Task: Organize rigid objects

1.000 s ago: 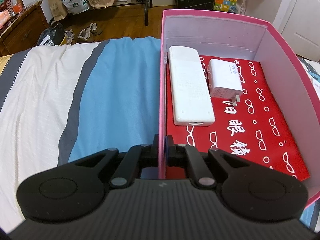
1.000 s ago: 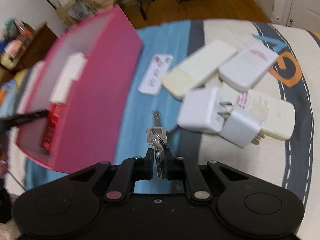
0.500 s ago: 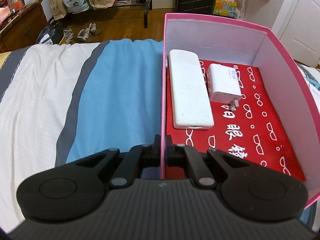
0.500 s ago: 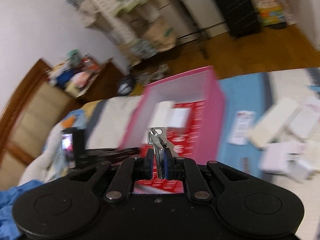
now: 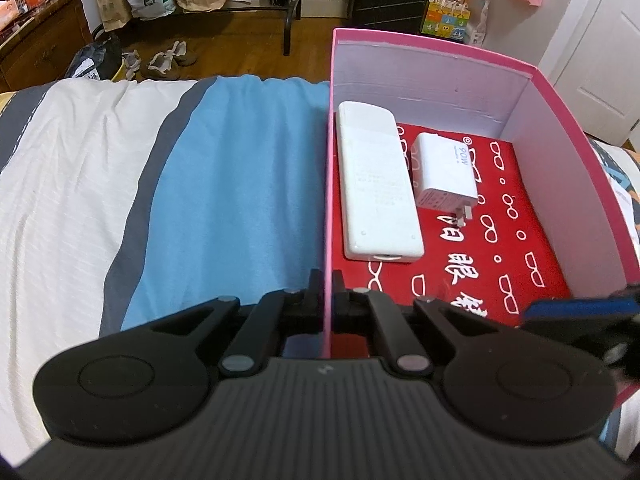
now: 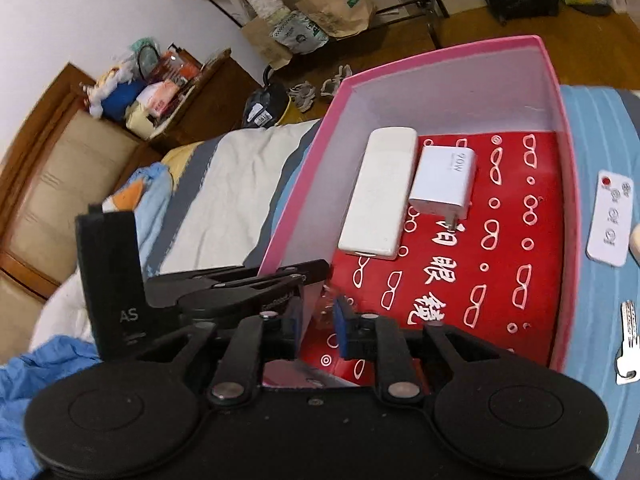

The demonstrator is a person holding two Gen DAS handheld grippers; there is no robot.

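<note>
The left hand-held gripper [image 5: 327, 292] is clenched on the near left wall of the pink box [image 5: 436, 80], which sits on the bed [image 5: 240, 184]. Inside lie a white remote [image 5: 378, 184] and a charger [image 5: 444, 172], side by side, with bare red floor toward the right wall. The right hand-held gripper [image 6: 318, 326], holding keys half a second ago, now hangs released over the box's near corner; a blurred glint shows between its fingers. Another key [image 6: 628, 344] lies outside on the bed.
</note>
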